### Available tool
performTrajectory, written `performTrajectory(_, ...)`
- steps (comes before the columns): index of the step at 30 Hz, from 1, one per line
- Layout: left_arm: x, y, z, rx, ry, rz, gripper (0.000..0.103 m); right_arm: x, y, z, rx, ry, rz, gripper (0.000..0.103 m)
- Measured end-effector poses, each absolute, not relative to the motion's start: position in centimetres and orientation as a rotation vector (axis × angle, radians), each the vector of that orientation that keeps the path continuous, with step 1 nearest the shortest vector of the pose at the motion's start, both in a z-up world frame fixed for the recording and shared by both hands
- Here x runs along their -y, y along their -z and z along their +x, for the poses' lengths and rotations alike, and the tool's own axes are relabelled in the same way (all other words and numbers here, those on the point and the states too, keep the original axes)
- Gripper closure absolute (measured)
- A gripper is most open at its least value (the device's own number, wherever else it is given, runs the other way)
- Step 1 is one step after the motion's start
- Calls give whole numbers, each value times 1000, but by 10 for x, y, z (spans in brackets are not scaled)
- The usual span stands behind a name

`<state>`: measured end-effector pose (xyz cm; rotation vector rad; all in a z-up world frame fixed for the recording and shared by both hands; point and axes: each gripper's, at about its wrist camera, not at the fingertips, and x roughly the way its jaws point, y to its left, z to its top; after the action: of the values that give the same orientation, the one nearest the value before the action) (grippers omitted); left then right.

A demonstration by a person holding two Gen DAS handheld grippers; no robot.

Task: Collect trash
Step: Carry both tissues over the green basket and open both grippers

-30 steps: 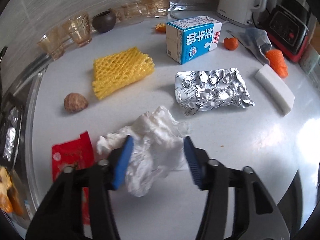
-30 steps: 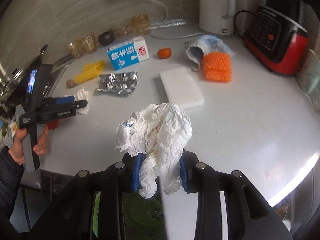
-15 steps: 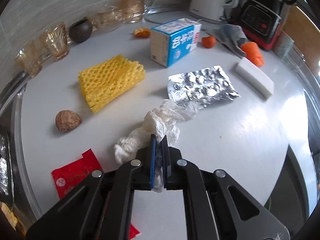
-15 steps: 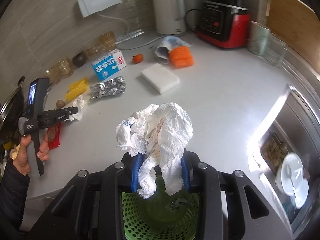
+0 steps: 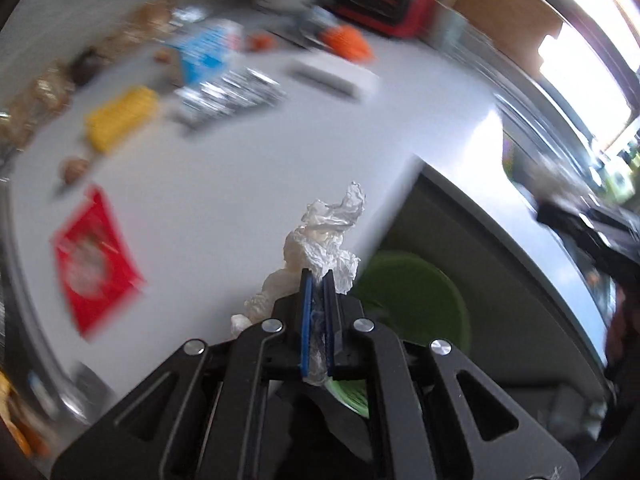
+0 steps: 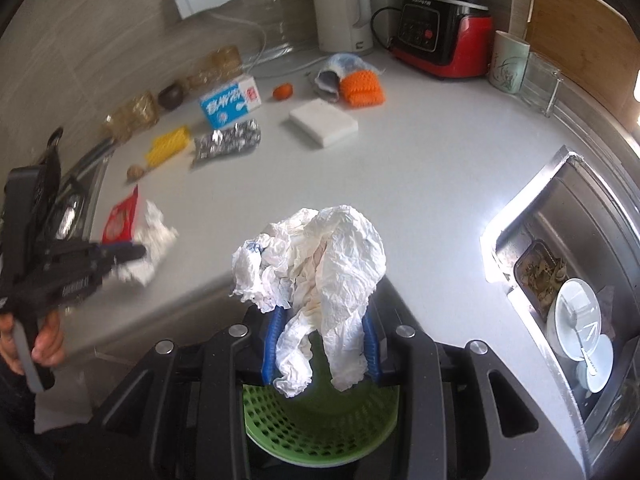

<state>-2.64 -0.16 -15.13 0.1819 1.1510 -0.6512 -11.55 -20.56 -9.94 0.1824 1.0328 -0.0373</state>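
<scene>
My left gripper (image 5: 316, 276) is shut on a crumpled white tissue (image 5: 320, 240), lifted off the counter near its front edge, above and left of the green bin (image 5: 420, 292). From the right wrist view that left gripper (image 6: 128, 254) shows at the left with its tissue (image 6: 154, 236). My right gripper (image 6: 320, 320) is shut on a larger crumpled white tissue (image 6: 320, 256), held directly over the green mesh bin (image 6: 320, 424) below the counter edge.
On the white counter (image 6: 400, 184) lie a red wrapper (image 6: 120, 216), walnut (image 6: 135, 172), yellow foam net (image 6: 168, 150), foil blister pack (image 6: 228, 142), blue milk carton (image 6: 228, 104), white foam block (image 6: 323, 122), orange net (image 6: 362, 88). Kettle, blender at back; sink (image 6: 568, 256) right.
My left gripper closed on the small tissue, lifted it and swung fast right toward the bin; its view is blurred. My right gripper carried its tissue over the bin.
</scene>
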Motion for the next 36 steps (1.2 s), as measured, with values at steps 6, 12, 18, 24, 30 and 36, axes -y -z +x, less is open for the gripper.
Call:
performTrajectory(6, 62, 189, -83, -1258, 712, 180, 98, 219, 104, -141, -1058, -39, 127, 67)
performTrajectory(12, 97, 231, -109, -1353, 663, 139, 94, 233, 114, -159, -1088, -130, 100, 66)
performTrajectory(18, 108, 253, -128, -1386, 560, 115, 50, 245, 122, -169, -1104, -188, 83, 65)
performTrajectory(24, 94, 233, -136, -1324, 424, 93, 34, 248, 127, -174, -1099, -239, 68, 65)
performTrajectory(30, 41, 177, -142, -1184, 249, 30, 15, 232, 143, -176, -1121, -307, 31, 65)
performTrajectory(36, 2, 136, -146, -1098, 105, -2, 9, 206, 173, -170, -1169, -366, -10, 59)
